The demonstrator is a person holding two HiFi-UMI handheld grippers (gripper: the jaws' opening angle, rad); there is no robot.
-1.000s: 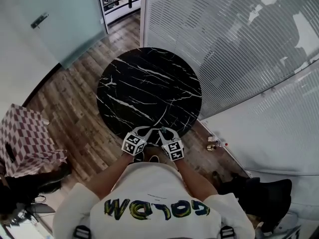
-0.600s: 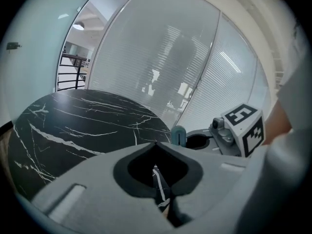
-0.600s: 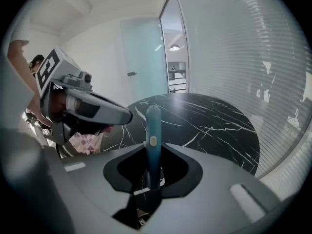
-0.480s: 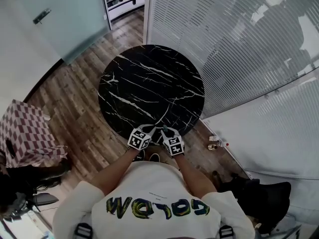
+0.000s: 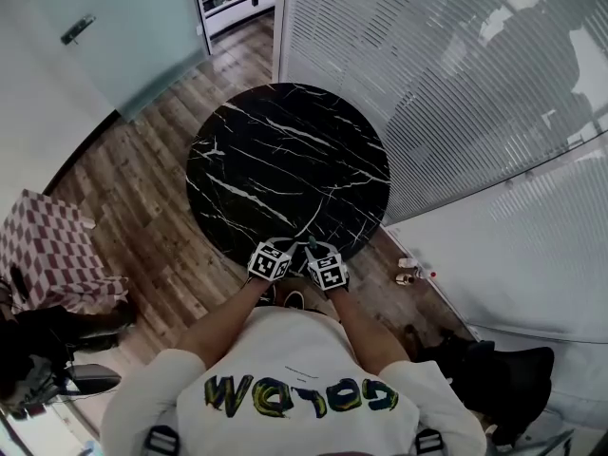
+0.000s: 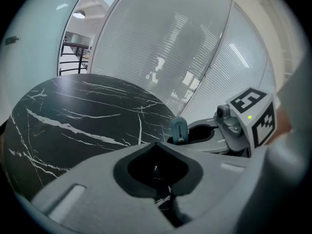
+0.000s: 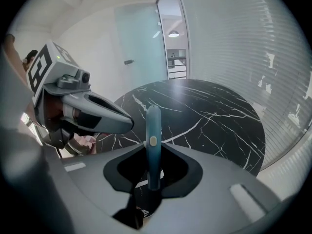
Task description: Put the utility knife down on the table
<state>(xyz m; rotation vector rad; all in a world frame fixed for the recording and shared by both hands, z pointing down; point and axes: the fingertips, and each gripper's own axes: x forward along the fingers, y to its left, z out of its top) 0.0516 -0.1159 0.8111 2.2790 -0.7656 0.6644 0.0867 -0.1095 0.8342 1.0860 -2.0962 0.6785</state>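
Note:
A slim blue utility knife (image 7: pixel 153 130) stands upright between the jaws of my right gripper (image 7: pixel 151 179), which is shut on it. In the head view that gripper (image 5: pixel 316 253) hangs over the near edge of the round black marble table (image 5: pixel 285 150), with the knife's tip (image 5: pixel 311 243) poking forward. My left gripper (image 5: pixel 274 251) is close beside it on the left, shut, with nothing in its jaws. From the left gripper view the knife (image 6: pixel 179 129) shows just to the right, above the tabletop (image 6: pixel 73 116). Both grippers point down at the table.
A pink checkered box (image 5: pixel 47 255) stands on the wooden floor at the left. A ribbed glass wall (image 5: pixel 456 84) curves round the table's right side. Small items (image 5: pixel 408 272) lie on the floor at its foot, and a frosted glass door (image 5: pixel 104 36) is at the upper left.
Both grippers have sunk toward the table's near edge and tipped further down. The knife stays in the right gripper.

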